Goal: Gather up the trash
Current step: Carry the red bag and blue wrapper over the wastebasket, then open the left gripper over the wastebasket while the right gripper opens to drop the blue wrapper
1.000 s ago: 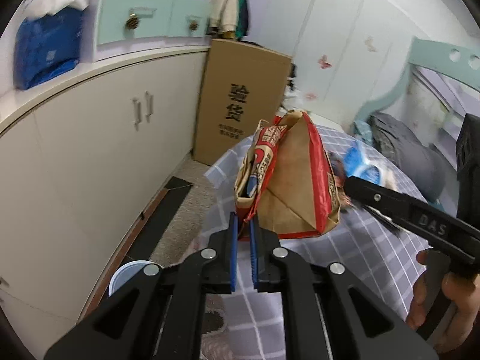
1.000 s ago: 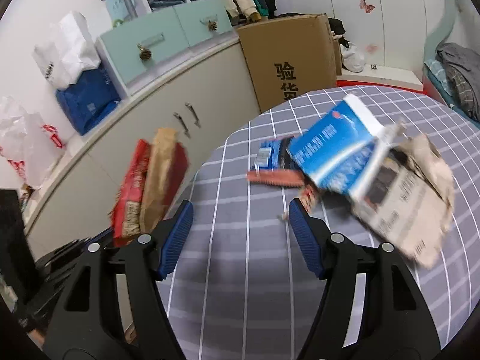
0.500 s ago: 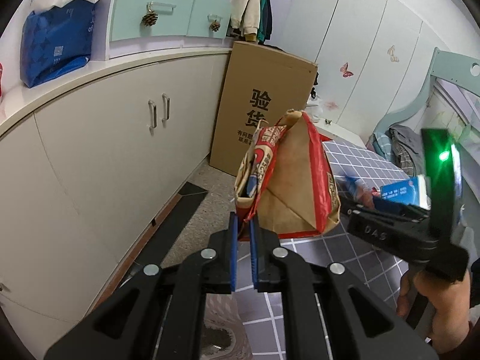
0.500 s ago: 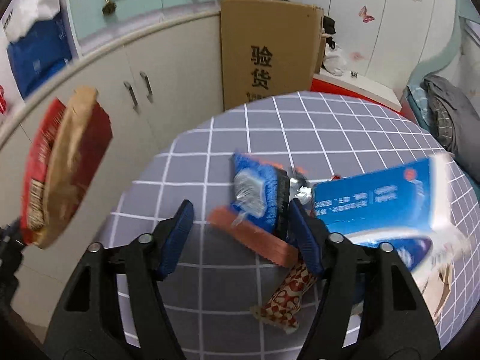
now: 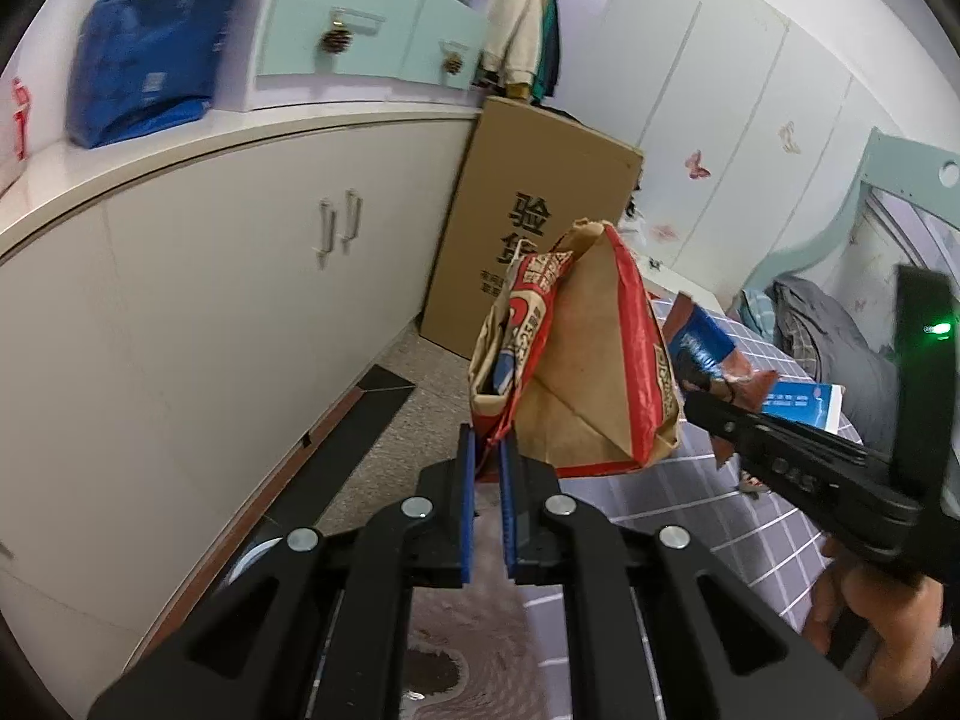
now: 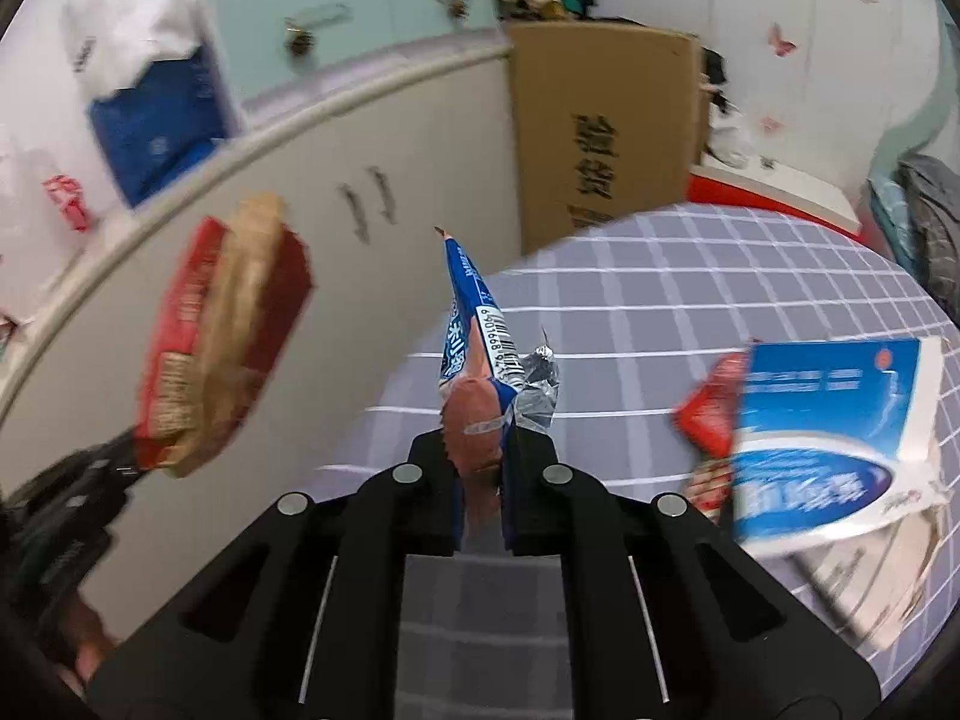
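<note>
My left gripper [image 5: 486, 462] is shut on the lower edge of a red and brown paper bag [image 5: 588, 360] and holds it upright in the air beside the table. The bag also shows blurred in the right wrist view [image 6: 222, 336]. My right gripper [image 6: 483, 444] is shut on a blue snack wrapper [image 6: 474, 336] with a barcode and silver foil, lifted above the table. That wrapper shows in the left wrist view [image 5: 702, 354], just right of the bag. A blue and white carton [image 6: 828, 438] and a small red wrapper [image 6: 711, 414] lie on the table.
The round table has a grey checked cloth [image 6: 660, 300]. White cabinets [image 5: 210, 300] run along the left. A tall cardboard box [image 5: 528, 228] stands on the floor behind the bag. A bed with clothes [image 5: 840, 342] is at the right.
My right gripper has closed on the blue wrapper and lifted it off the table toward the bag. My left gripper still holds the bag in about the same pose.
</note>
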`<state>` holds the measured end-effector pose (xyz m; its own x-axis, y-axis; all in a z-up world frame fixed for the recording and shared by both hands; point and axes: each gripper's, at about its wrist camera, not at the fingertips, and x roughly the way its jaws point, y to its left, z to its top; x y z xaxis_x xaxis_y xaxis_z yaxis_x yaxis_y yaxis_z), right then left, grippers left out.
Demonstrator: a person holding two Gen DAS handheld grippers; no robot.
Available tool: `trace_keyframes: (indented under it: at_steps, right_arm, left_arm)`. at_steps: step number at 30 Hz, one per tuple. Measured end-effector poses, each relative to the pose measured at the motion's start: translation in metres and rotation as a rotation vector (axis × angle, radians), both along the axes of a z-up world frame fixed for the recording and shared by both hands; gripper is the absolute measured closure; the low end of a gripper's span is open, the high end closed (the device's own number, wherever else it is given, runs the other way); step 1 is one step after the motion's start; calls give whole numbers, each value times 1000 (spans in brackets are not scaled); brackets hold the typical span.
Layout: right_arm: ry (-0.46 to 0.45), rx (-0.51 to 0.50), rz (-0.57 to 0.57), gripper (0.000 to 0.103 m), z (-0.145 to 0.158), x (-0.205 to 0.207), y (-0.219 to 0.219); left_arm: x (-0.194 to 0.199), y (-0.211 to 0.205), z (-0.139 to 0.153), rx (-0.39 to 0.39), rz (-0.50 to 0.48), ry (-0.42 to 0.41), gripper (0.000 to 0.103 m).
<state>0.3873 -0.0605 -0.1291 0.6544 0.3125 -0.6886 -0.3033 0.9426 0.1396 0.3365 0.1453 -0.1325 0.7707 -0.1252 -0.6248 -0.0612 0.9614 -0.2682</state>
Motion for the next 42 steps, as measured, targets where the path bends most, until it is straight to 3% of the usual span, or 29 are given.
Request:
trace_keyframes:
  at_steps: [4,9,15,18,25,29,31,33,34,35,42]
  right_arm:
    - [1,54,97,94,6,-23,45]
    - [45,78,192,94,-13,-38,109]
    - [138,56,271,94,-74,-50,184]
    - [208,13,295,94,-120,-48,211]
    - [346,-65,266,94,-211,-30,226]
    - [401,-85,228,94,-245,-22,216]
    - [424,-86,216,94,-256,-18,214]
    - [435,-94,212,94,-262,-16,216]
    - [442,-93,211,94,-266,-14,216]
    - [446,-92,209,94,-268,-15,216]
    - [471,-86,206,94,-276,-16,215]
  left_arm:
    - [-20,39,-7,-3,82,9,96]
    - [-39,91,-33,2,182,76,96]
    - [-49,143,-97,25,268,235,96]
    - [-45,163,-136,22,292,329,96]
    - [-22,174,-228,-31,243,539,96]
    - [-11,167,-257,-43,219,579,95]
    - [-3,168,-268,-74,227,596,92]
    - [2,171,-275,-108,238,610,77]
    - [3,171,-279,-121,242,621,56]
    - [1,170,-282,-131,246,630,44]
    - [-3,171,-285,-132,269,620,42]
